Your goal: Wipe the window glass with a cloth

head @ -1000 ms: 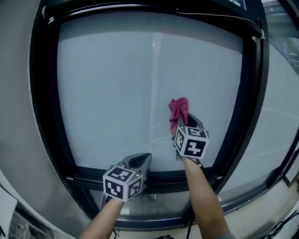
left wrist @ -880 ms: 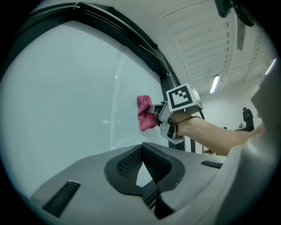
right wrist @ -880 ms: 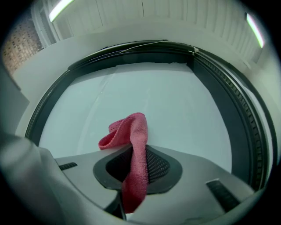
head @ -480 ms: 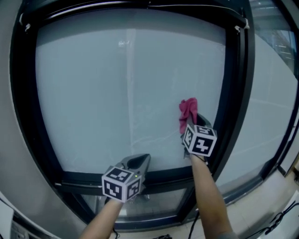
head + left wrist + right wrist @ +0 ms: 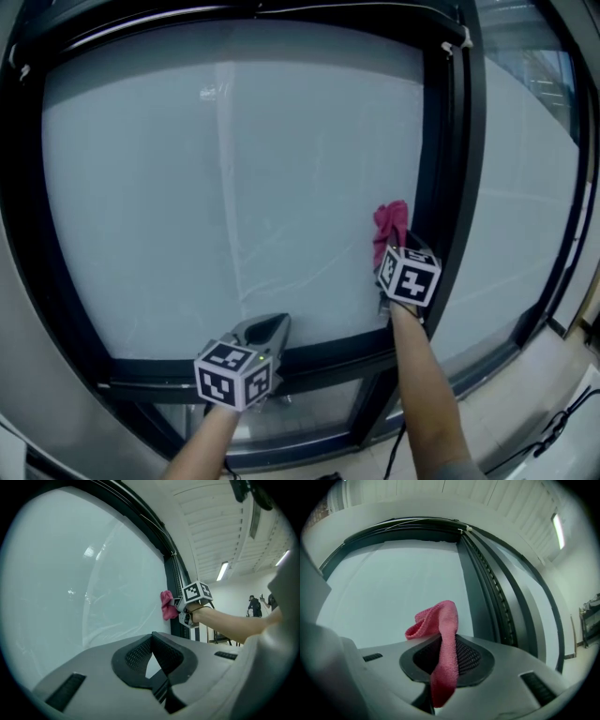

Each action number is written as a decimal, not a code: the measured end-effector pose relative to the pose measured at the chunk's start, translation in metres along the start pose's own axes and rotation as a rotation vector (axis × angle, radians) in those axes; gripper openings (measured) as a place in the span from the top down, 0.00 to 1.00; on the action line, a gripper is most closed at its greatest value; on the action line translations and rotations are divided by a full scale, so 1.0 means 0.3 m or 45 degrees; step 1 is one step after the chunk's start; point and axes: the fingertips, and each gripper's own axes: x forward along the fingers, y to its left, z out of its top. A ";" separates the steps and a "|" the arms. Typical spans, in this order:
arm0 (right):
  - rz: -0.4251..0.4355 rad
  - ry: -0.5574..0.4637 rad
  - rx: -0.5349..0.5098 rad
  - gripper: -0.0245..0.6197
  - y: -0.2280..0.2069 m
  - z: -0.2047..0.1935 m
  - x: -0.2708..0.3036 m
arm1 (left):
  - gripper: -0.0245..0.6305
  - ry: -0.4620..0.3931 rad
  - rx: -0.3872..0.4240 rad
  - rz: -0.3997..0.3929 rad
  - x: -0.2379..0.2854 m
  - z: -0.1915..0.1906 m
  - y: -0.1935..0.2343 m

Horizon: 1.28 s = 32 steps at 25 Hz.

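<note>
A pink cloth [image 5: 390,228] presses against the frosted window glass [image 5: 234,178] near the pane's right edge, low down. My right gripper [image 5: 397,246] is shut on the pink cloth [image 5: 442,641], which bunches above the jaws and hangs down between them. In the left gripper view the cloth [image 5: 167,605] touches the glass [image 5: 70,573] beside the dark frame post. My left gripper [image 5: 265,330] hovers by the lower frame bar, shut with nothing in it, its jaws [image 5: 152,654] meeting in a point.
A black frame [image 5: 448,169] surrounds the pane, with a vertical post [image 5: 487,592] right of the cloth and a sill bar [image 5: 319,354] below. A second pane [image 5: 525,187] lies to the right. People stand far off in the room [image 5: 255,605].
My right gripper has carried the cloth rightward across the glass, from mid-pane to beside the right frame post. The left gripper stays by the lower bar.
</note>
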 end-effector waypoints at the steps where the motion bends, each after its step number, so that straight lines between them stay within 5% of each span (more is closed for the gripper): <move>1: -0.018 0.003 0.006 0.86 -0.019 -0.005 0.002 | 0.95 0.001 -0.003 -0.005 0.005 -0.005 -0.003; 14: -0.117 0.008 0.035 0.86 -0.092 -0.048 -0.073 | 0.95 0.026 -0.032 -0.077 0.038 -0.043 -0.027; 21: -0.258 0.014 0.003 0.86 -0.151 -0.171 -0.137 | 0.95 0.057 -0.041 -0.107 0.049 -0.080 -0.038; 32: -0.199 0.134 0.045 0.86 -0.116 -0.308 -0.071 | 0.95 0.076 -0.048 -0.067 0.034 -0.099 -0.005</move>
